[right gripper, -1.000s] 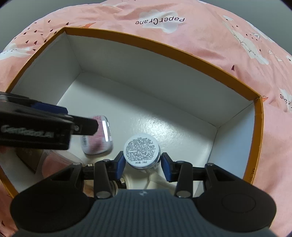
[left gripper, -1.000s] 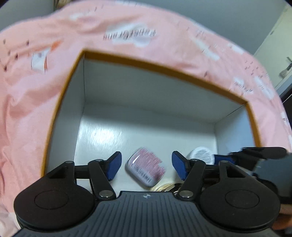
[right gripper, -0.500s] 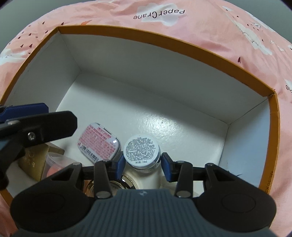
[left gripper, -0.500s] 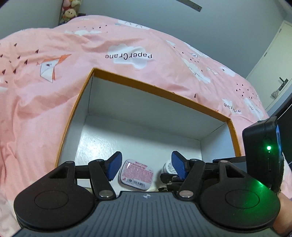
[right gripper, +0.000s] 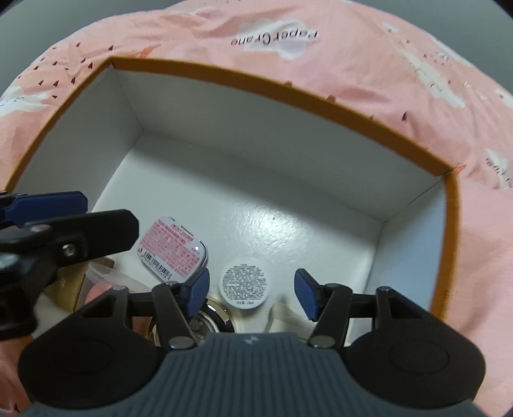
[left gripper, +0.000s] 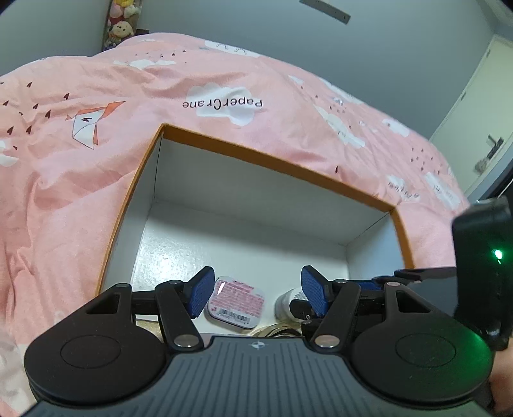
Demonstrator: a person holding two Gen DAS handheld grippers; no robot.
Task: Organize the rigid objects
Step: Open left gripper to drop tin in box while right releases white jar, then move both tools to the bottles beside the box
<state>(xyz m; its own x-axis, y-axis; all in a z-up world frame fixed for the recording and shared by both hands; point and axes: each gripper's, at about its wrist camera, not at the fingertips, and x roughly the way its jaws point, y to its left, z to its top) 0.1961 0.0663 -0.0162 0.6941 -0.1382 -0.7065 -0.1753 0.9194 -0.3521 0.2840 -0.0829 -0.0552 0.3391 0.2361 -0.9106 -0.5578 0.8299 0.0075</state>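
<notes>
Right gripper (right gripper: 251, 293) jaws have just been opening: a second ago the pads clamped the white jar (right gripper: 244, 283), now they stand apart and clear of it, jar upright on the box (right gripper: 288, 154) floor between them, nearer the left pad. Left gripper (left gripper: 256, 290) is wide and empty, pulled back from a second ago; the pink tin (left gripper: 236, 301) lies flat under the gap. In the right view the tin (right gripper: 172, 248) sits at 10 o'clock of the jar, just beside it. Only the right view shows a gold box (right gripper: 69, 288) and a metal disc (right gripper: 208, 320) at the near wall; only the left view shows plush toys (left gripper: 123, 22) at 11 o'clock. Bedsheet (left gripper: 80, 179) reads "PaperCrane". Jar and tin print too small to read.
</notes>
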